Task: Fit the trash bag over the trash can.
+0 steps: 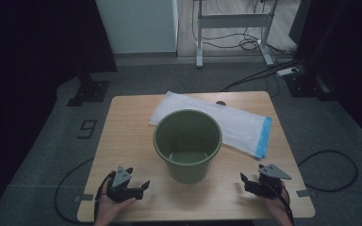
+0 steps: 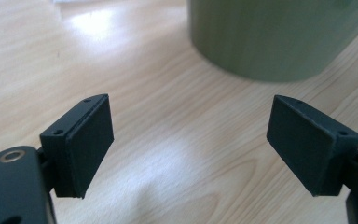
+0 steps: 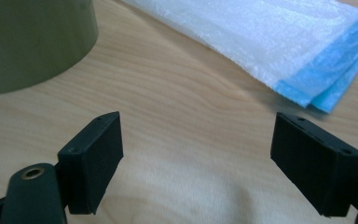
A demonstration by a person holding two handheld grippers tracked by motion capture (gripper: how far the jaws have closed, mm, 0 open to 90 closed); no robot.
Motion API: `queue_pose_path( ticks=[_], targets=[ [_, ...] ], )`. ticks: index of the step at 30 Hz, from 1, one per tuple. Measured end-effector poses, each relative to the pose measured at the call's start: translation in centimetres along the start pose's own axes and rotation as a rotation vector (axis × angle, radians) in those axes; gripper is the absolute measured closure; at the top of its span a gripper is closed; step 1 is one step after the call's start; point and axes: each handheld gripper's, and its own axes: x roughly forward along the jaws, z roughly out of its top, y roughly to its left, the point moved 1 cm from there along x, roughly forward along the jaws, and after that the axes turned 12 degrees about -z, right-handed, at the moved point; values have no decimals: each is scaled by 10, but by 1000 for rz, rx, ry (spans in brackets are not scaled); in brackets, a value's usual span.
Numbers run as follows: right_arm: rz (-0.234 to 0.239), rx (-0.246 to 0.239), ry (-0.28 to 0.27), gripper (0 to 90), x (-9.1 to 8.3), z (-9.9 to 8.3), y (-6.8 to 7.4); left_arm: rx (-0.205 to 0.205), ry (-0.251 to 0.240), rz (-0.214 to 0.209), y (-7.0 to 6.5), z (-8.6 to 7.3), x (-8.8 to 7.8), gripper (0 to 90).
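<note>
Nothing started yet: the bucket (image 1: 187,143) stands bare and the folded bag (image 1: 217,123) lies flat behind it.

You hold both grippers near the front edge of the table (image 1: 122,141), well short of the bucket: the left gripper (image 1: 141,187) to the bucket's front left, the right gripper (image 1: 245,180) to its front right. Both are released, jaws spread wide with only bare wood between them, as each gripper view shows. The green bucket sits upright at the middle of the table, and as far as you can see into it, it holds nothing and has no liner. The white bag with the blue end rests behind the bucket, reaching out to its right, still folded and ungrasped. Judging by this, picking up, opening and fitting the bag is all still ahead of you.
</note>
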Motion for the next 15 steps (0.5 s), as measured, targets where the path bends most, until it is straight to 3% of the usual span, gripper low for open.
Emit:
queue_pose_path(
  ticks=[4, 7, 8, 10, 11, 13, 14, 15],
  targets=[
    [1, -6, -10, 164, 7, 12, 1, -16, 12, 7, 3, -4, 0, 142],
    [-6, -19, -17, 170, 16, 23, 1, -39, -8, 1, 7, -6, -4, 143],
    [-8, -30, 2, 173, 29, 32, -1, -50, -15, -3, 8, -7, -5, 143],
    [-7, -31, 14, 172, 35, 34, -2, -57, -12, -3, 10, -9, -5, 143],
    [-15, -40, 46, 173, 50, 39, -4, -58, -8, -1, 11, -11, -5, 143],
    [-17, -42, 59, 177, 56, 41, -4, -68, -5, -3, 12, -13, -6, 143],
    [-16, -47, 82, 178, 69, 44, -6, -86, -18, -18, 12, -13, -7, 143],
    [-16, -47, 82, 178, 69, 44, -6, -110, -39, -36, 13, -13, -8, 143]
  ],
)
